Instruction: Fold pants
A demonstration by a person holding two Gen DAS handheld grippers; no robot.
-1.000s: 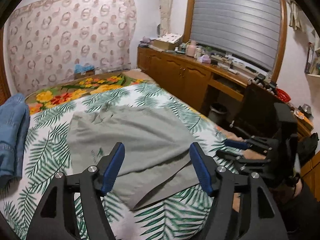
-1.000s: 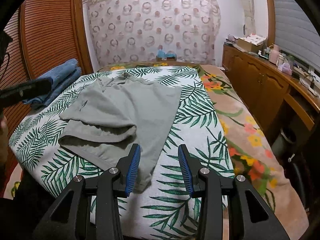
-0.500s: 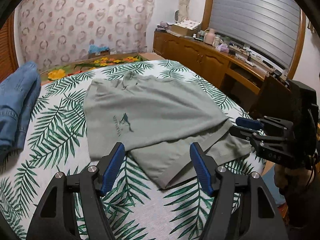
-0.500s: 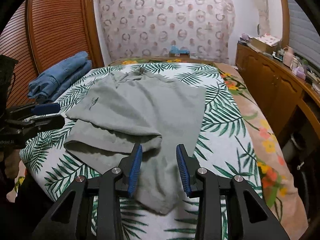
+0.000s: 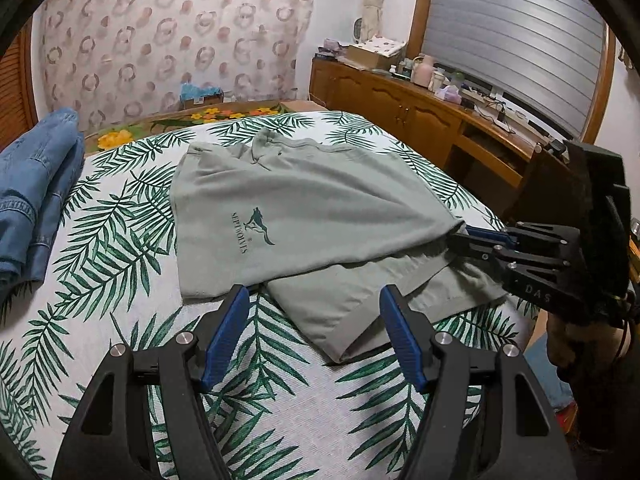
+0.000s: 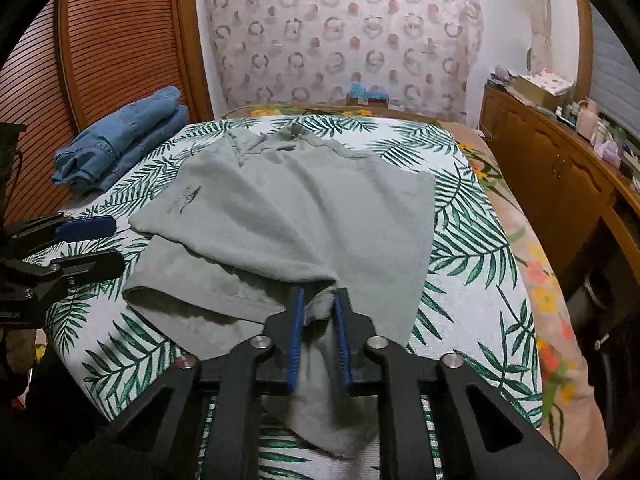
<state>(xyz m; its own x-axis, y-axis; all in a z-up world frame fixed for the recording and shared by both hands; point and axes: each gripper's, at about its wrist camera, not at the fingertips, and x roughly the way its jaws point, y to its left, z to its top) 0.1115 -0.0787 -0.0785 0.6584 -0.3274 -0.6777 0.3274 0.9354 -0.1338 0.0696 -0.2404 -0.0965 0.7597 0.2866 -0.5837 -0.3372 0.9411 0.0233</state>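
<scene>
Pale grey-green cotton pants [image 5: 304,216] spread mid-bed, hems at near edge of palm-print bedspread [image 5: 120,248]. Right gripper [image 6: 318,312] pinched on upper leg's hem; left gripper [image 5: 312,332] wide, holding nothing. Mid-fold; next likely needs left gripper's matching pinch.

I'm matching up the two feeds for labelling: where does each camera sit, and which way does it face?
Left wrist: rides the left claw, open, facing across the bed at the grey-green pants; the right claw shows at right.
Right wrist: rides the right claw, shut on the pants, facing the curtained wall; the left claw shows at left.
Shared: pants, bed, folded jeans.
</scene>
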